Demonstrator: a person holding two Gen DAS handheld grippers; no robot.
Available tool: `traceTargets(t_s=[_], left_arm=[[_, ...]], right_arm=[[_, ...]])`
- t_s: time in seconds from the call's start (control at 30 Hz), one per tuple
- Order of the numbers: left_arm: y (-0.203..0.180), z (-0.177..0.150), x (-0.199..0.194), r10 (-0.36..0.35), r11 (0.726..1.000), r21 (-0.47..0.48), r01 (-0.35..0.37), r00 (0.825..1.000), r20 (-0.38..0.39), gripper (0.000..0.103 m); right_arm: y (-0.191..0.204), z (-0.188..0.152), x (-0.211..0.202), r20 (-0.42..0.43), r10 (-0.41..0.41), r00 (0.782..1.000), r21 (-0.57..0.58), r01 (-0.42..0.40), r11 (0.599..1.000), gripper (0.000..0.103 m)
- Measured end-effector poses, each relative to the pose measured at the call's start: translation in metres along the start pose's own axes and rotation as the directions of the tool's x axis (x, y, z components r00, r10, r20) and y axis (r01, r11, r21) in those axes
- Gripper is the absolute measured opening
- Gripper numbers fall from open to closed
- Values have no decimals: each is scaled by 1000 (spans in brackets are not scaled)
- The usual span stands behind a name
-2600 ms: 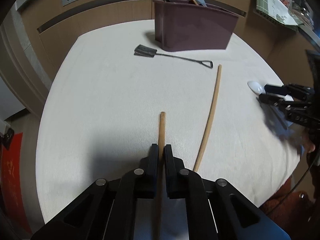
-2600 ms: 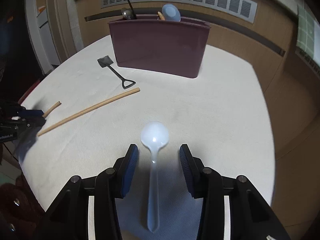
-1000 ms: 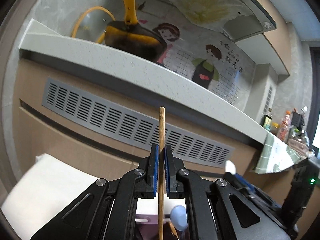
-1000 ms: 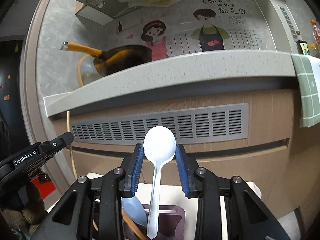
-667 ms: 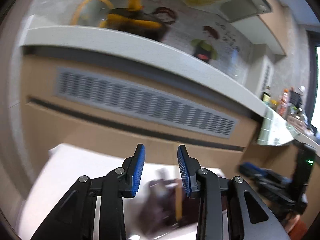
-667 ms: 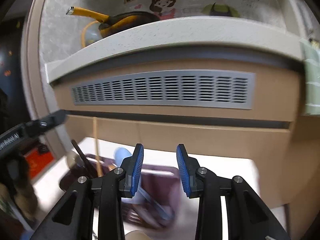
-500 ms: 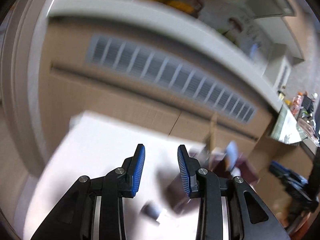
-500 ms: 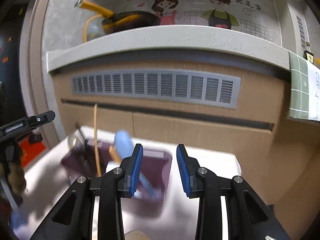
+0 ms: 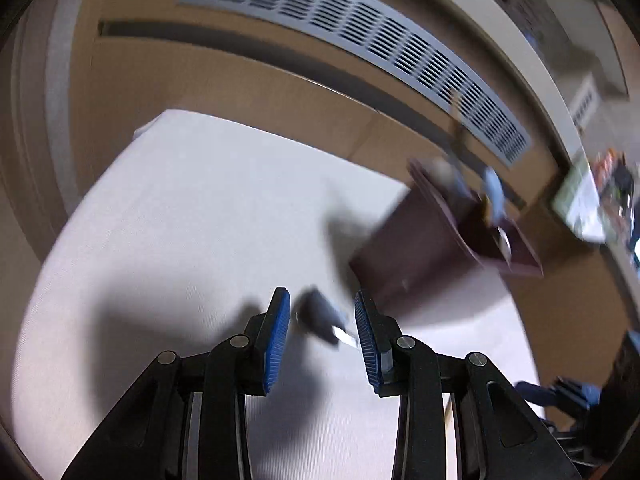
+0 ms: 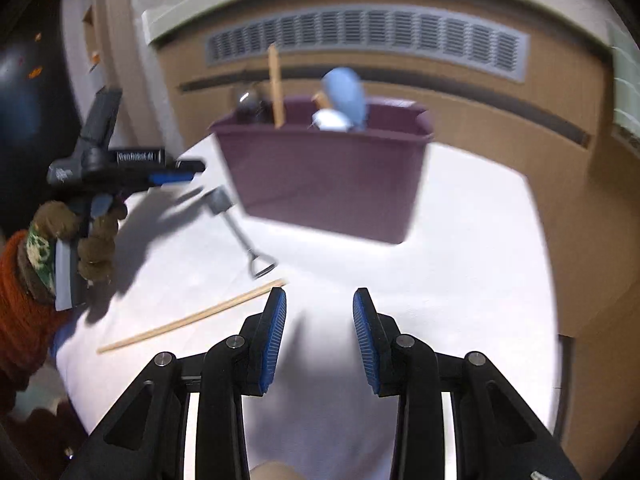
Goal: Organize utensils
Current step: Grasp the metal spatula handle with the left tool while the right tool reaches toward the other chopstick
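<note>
Both pairs of jaws stood spread and empty: the left gripper [image 9: 322, 314] hung over the small dark shovel [image 10: 234, 222] near the desk's left edge, while the right gripper [image 10: 319, 312] was widening above bare white desk [image 10: 460, 264]. One chopstick [image 10: 192, 316] lay near the front-left corner. Toward the far edge stood the maroon bin [image 10: 324, 176], holding an upright chopstick, spoons and a ladle.

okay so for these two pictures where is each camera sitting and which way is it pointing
Left wrist: on the left gripper, tilted down at the white table; shows its own open fingers.
Right wrist: on the right gripper, facing the maroon bin; shows its opening, empty fingers and the person's left hand.
Shared: the bin, small shovel, table.
</note>
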State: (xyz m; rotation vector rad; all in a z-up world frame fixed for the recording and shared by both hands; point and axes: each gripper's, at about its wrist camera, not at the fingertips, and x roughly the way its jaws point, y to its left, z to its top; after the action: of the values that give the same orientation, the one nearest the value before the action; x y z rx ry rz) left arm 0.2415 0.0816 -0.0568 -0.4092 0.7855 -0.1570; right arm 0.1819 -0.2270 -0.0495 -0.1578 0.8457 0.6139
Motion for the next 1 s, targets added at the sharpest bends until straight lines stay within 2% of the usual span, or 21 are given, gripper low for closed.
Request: traceTargets(t_s=[0.07,0.13,0.2,0.3,0.37,0.43,0.5,0.57,0.73,0.8,0.9,1.0], left_arm=[[-3,-12,-15,21,999,23,-21,1000,1,35],[0,-17,-26,61,998,15,-61,998,3,35],[8,-20,-36,100,995,-18,-100,995,4,35],[16,-18,-40,119,992,-51,-119,993,4,35],[21,-19,-40,129,989,-67,-129,992,-4,35],[22,-19,-36,111,990,-81,-113,994,-18,35],[16,-20,-31,75,994,-82,-77,997,-33,35],[3,-22,-23,32,997,-62,-36,998,-53,35],[-60,-19,8,-91,992,76,100,990,-111,35],[-91,-17,23,-112,980,153,131,985,-129,35],[-122,-17,52,-96,965,225,135,980,-174,35],[-131,-20,73,-52,955,275,111,975,-214,35]], right_arm=[[22,2,15,-64,92,994,-50,-95,994,34],[47,2,29,-99,119,988,-101,-129,986,30],[65,3,39,-93,90,992,-128,-101,987,30],[82,7,52,-74,20,997,-153,-31,988,30],[89,5,57,-93,-18,996,-189,0,982,30],[91,-4,56,-114,-41,993,-251,11,968,29],[87,-13,45,-99,-82,992,-302,49,952,29],[75,-24,32,-103,-93,990,-307,58,950,28],[23,-38,6,-107,-166,980,-171,147,974,28],[2,-40,-10,-93,-145,985,-68,139,988,29],[-25,-43,-29,-65,-100,993,87,105,991,30],[-43,-53,-36,-89,-35,995,226,54,973,33]])
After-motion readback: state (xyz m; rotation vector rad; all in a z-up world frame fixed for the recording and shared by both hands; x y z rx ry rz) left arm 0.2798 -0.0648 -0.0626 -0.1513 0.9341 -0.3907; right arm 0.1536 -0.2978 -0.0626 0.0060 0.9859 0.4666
